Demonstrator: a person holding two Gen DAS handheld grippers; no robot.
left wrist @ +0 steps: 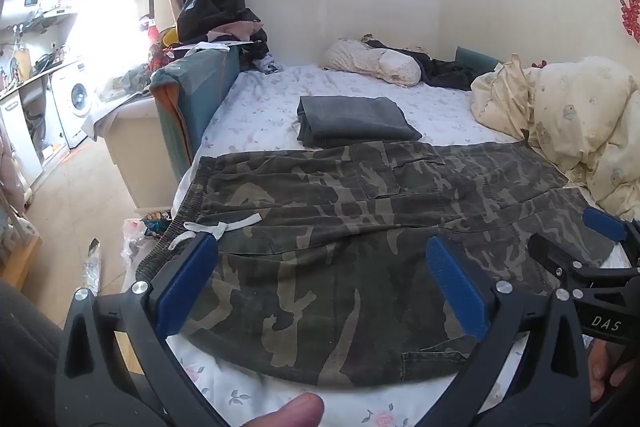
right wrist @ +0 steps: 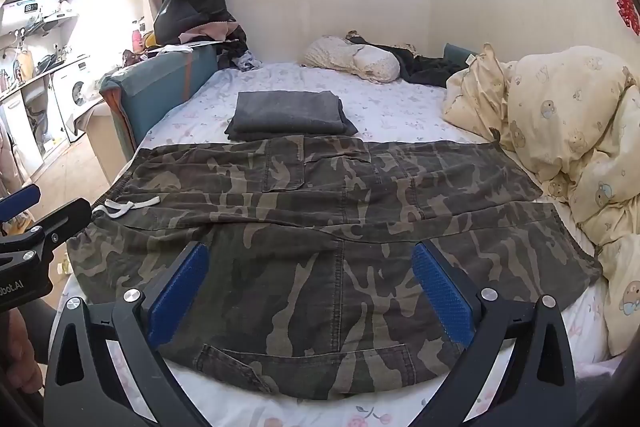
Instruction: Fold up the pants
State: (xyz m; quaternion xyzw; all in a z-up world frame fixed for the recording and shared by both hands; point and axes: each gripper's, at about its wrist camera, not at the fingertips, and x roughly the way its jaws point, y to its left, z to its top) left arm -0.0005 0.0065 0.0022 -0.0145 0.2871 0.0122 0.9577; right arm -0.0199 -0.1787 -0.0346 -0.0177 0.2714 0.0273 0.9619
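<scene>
Nearest your lens: your thumb tip [left wrist: 298,409] at the bottom edge of the left wrist view, bare, just below the black frame.

Left gripper [left wrist: 320,279] with blue ribbed pads: jaws spread wide, released, nothing between them but air. It hangs above the waist half of the pants.

Right gripper [right wrist: 310,285], same black frame and blue pads: jaws also wide apart, released, gripping nothing. It sits over the middle of the near leg.

Camouflage cargo pants in green, brown and black cotton [right wrist: 320,203]: spread flat across the bed, lengthwise from left to right. Elastic waistband at the left edge of the bed, white drawstring [left wrist: 218,227] lying loose on the front. Leg cuffs point right, ending just beside the cream quilt with cartoon bears [right wrist: 568,131]. Cargo pocket flap shows on the far leg.

White floral bedsheet [right wrist: 384,115] under everything.

Folded dark grey garment [right wrist: 288,115]: a neat rectangle beyond the pants, its near edge touching or just overlapped by the far leg.

Crumpled cream pillow [right wrist: 352,59] by the far wall.
</scene>
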